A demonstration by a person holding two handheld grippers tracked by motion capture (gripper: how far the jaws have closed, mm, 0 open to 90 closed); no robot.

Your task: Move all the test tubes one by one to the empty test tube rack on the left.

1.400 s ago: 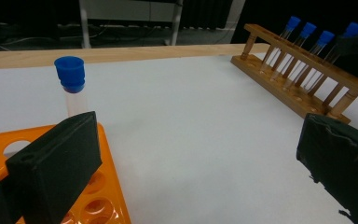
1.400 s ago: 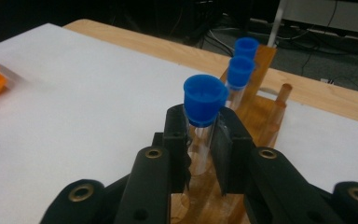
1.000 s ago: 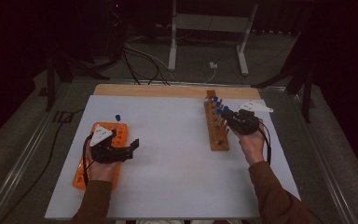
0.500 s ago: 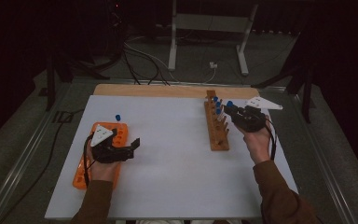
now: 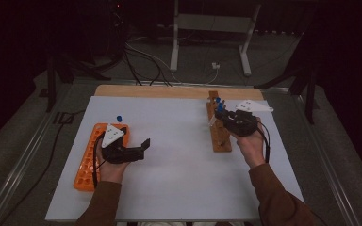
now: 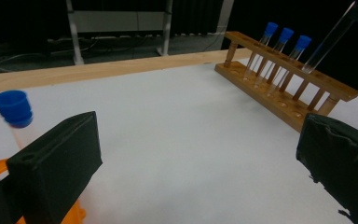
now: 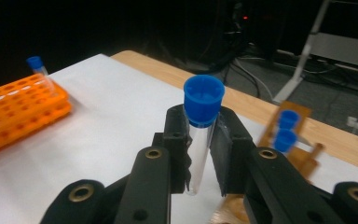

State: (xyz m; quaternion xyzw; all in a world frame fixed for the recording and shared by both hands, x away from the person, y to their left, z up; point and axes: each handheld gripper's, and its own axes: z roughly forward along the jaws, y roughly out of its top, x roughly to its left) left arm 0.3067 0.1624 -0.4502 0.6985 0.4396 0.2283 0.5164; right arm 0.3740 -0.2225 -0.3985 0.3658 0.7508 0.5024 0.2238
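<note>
My right gripper (image 7: 204, 154) has its jaws pinched on a clear test tube with a blue cap (image 7: 200, 135); in the right gripper view the tube stands nearly upright between the pads, cap above them, and its lower end is lost behind the jaw bodies. From the high view I see that gripper (image 5: 222, 123) above the wooden rack (image 5: 219, 129) on the right side of the white table top (image 5: 179, 155), but the tube itself is too thin and dim there for me to pick out. In the left gripper view the held tube (image 6: 328, 39) comes in slanted from the top right corner, its upper part cut off by the frame edge, its lower end just over the rack (image 6: 284, 79) beside three capped tubes (image 6: 279, 51) standing in it; whether it touches the rack I cannot tell. My left gripper (image 5: 139, 149) rests just beside the orange rack (image 5: 87, 160) with its jaws spread wide and nothing between them. One more blue-capped tube (image 6: 14, 114) stands in that orange rack, partly hidden behind the near jaw. The room beyond the table is dark, and I make out little there except a metal stand (image 5: 207, 28) and some cables on the floor.
</note>
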